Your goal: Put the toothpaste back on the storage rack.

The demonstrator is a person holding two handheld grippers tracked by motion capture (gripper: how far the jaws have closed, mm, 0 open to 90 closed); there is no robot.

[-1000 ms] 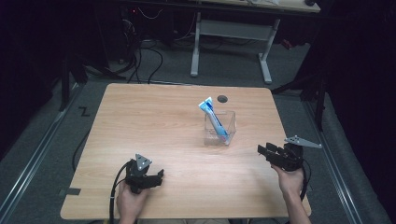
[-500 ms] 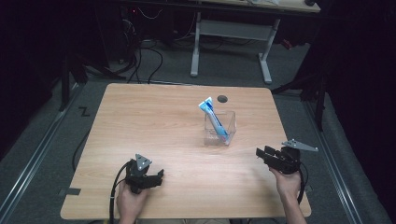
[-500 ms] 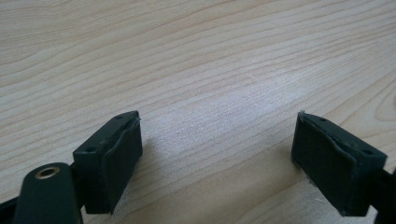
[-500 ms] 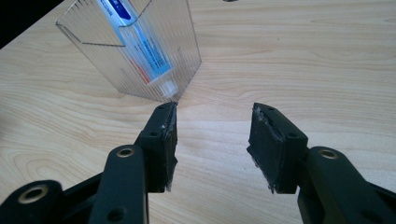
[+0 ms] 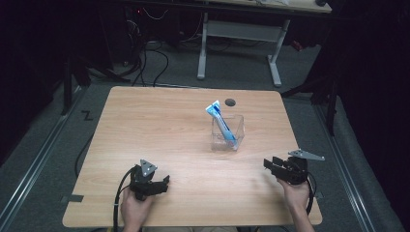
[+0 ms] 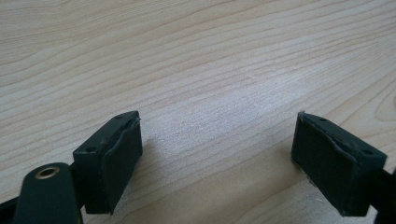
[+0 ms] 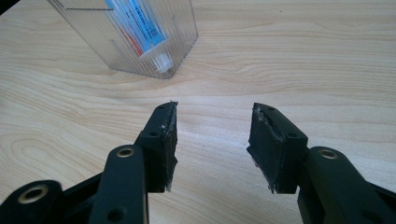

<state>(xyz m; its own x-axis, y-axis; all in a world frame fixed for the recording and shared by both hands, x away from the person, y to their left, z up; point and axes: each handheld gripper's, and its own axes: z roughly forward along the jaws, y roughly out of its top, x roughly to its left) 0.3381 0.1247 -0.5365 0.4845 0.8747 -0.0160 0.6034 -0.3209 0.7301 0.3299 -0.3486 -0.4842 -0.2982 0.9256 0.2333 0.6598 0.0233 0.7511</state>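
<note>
On grey floor (image 5: 43, 159), wooden table (image 5: 159, 130).

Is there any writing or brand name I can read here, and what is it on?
No text can be read.
The blue and white tube in the clear container: it carries print along its side, too blurred and small to read.
The wooden table: a bare surface, no labels.

Clear container (image 7: 126, 37) top cut off; tube (image 7: 135, 23) print unreadable.
</note>
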